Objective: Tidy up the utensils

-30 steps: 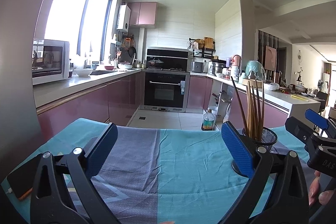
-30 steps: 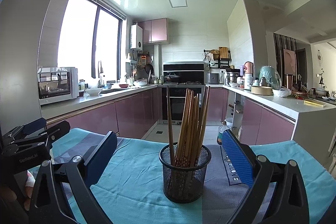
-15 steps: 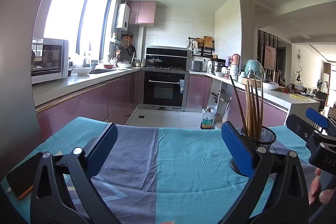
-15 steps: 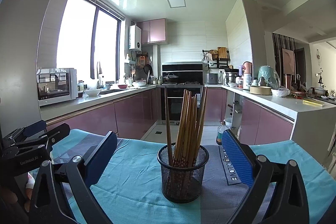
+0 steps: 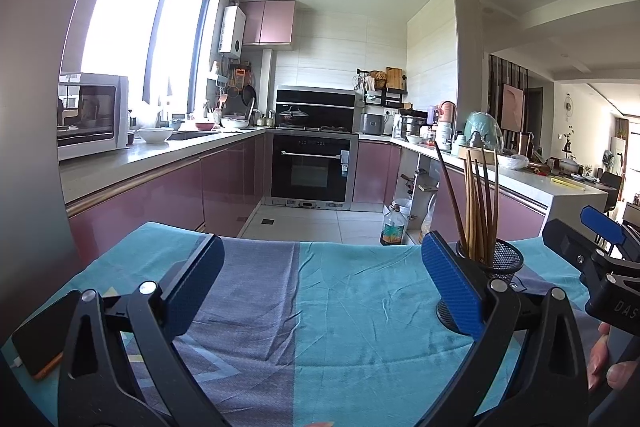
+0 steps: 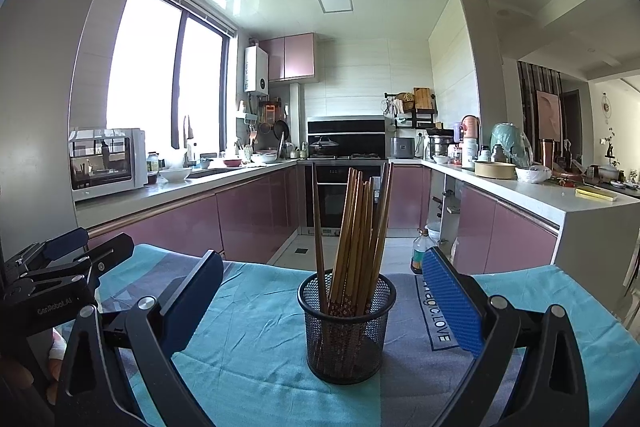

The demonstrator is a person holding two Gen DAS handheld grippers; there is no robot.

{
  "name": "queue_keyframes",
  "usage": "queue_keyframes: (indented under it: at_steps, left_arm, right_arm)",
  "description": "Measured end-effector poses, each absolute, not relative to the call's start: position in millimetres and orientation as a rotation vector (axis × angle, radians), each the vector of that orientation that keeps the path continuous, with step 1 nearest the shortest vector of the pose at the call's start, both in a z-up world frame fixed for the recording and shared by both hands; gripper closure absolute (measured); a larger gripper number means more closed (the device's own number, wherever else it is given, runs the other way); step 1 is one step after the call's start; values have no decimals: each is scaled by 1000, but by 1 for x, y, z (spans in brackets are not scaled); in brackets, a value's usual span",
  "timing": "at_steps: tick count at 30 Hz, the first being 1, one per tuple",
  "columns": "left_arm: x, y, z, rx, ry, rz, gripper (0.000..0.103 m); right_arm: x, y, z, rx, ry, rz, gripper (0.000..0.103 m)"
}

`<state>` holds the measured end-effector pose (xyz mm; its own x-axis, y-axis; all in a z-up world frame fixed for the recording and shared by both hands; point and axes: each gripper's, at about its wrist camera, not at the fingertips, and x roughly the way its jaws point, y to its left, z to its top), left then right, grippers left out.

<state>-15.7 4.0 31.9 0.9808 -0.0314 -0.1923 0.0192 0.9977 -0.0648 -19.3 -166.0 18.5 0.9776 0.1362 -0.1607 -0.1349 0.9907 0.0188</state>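
A black mesh holder (image 6: 346, 327) stands upright on the blue cloth and holds several brown chopsticks (image 6: 356, 227). My right gripper (image 6: 320, 291) is open and empty, with the holder between its fingers a little ahead. My left gripper (image 5: 320, 283) is open and empty over bare cloth. In the left wrist view the holder (image 5: 496, 267) and its chopsticks (image 5: 476, 203) stand just behind my right finger pad (image 5: 452, 283). The right gripper's body (image 5: 600, 267) shows at the right edge. The left gripper's body (image 6: 52, 283) shows at the left of the right wrist view.
The table carries a teal and grey cloth (image 5: 340, 315). A phone (image 5: 44, 331) lies at its left edge. Beyond the table is a kitchen with pink cabinets (image 6: 248, 219), an oven (image 5: 314, 171), a microwave (image 5: 92, 115) and a cluttered right counter (image 6: 520, 179).
Both views have shifted slightly; the holder sits a little nearer the middle between my right gripper's fingers. Both grippers stay open and empty.
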Motion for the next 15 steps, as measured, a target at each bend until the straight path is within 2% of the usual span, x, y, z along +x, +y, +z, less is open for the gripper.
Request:
queue_keyframes:
  at_steps: [15]
  left_arm:
    - [-15, 4, 31, -64, 208, -32, 6]
  right_arm:
    - [-17, -168, 17, 10, 174, 129, 7]
